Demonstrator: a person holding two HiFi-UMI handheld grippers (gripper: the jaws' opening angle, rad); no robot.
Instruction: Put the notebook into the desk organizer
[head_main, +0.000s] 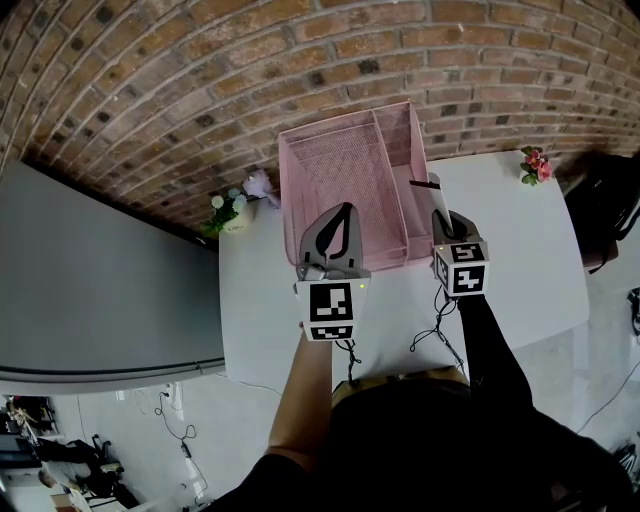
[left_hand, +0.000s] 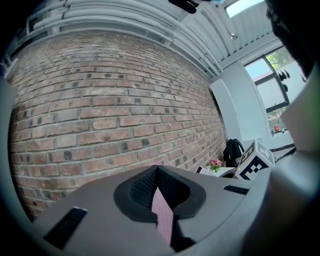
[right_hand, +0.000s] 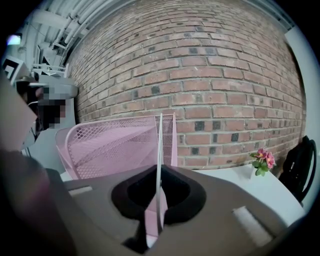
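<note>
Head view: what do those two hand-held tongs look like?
The left tongs and right tongs are grey and taper to a point. Each carries a white cube with black square markers. Thin black cables hang below. The right arm wears a black sleeve.

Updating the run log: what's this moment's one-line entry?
left gripper: shut, at desk organizer front | right gripper: shut on upright notebook, by right compartment | notebook not released
</note>
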